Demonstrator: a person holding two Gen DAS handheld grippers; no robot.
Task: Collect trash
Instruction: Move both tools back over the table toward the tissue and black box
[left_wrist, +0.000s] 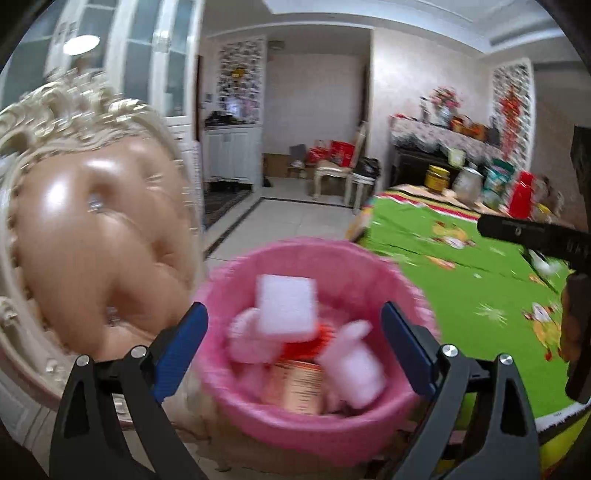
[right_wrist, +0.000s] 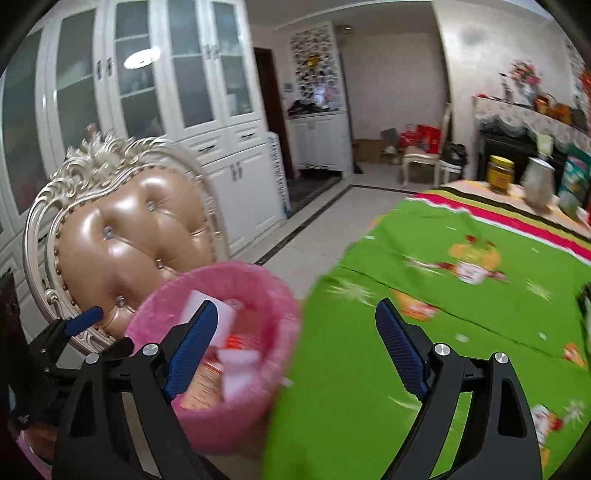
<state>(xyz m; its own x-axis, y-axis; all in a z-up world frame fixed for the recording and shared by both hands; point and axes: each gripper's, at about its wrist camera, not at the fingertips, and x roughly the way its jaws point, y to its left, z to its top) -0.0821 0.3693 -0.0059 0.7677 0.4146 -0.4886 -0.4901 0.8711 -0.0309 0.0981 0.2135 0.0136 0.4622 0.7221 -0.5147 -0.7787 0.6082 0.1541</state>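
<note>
The left tongs (left_wrist: 293, 339) stand wide apart with nothing pressed between the blue pads; they hang above the pink trash bin (left_wrist: 373, 421). The right tongs (right_wrist: 297, 347) are also wide and hold nothing.

The bin stands upright with its round mouth facing up, between the padded chair (left_wrist: 99, 236) on the left and the counter with the green cloth (left_wrist: 461, 258) on the right. Inside the bin lie white foam blocks (left_wrist: 286, 306); the upper one is tilted, with its flat face toward the camera. Below them lies a printed orange package (left_wrist: 295, 384) whose long axis runs from near to far. The picture is blurred, so finer details cannot be read.

In the right wrist view the bin (right_wrist: 236, 424) is at the near left, just beside the edge of the green cloth (right_wrist: 443, 295).
</note>
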